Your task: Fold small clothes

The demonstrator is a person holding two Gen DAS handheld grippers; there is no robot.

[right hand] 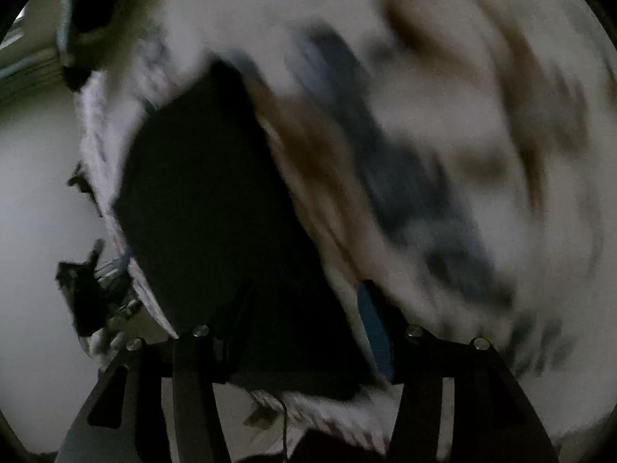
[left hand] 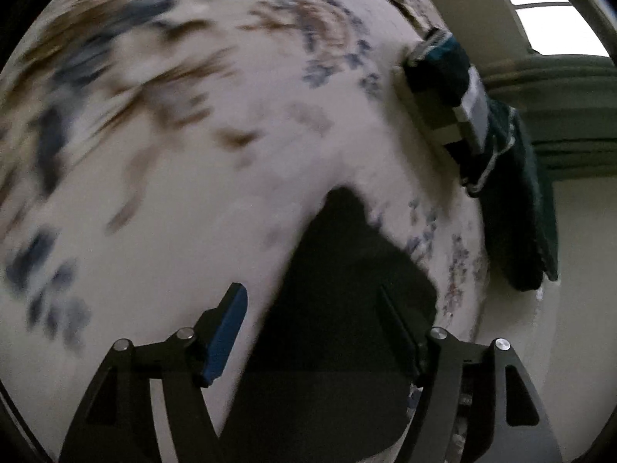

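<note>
A black garment (left hand: 347,301) lies flat on a white bed sheet with blue and brown flowers (left hand: 185,162). My left gripper (left hand: 312,328) hovers over the garment's near part with its jaws apart and its pads clear of the cloth. In the right wrist view the same black garment (right hand: 200,193) lies close to the bed's edge. My right gripper (right hand: 304,328) is open above the garment, its blue pad (right hand: 376,332) by the garment's right border. Both views are blurred.
Folded dark green and striped clothes (left hand: 462,88) are stacked at the bed's right edge, and one dark piece (left hand: 528,223) hangs over it. A bright window (left hand: 540,11) is beyond. Dark small things (right hand: 81,301) lie on the pale floor left of the bed.
</note>
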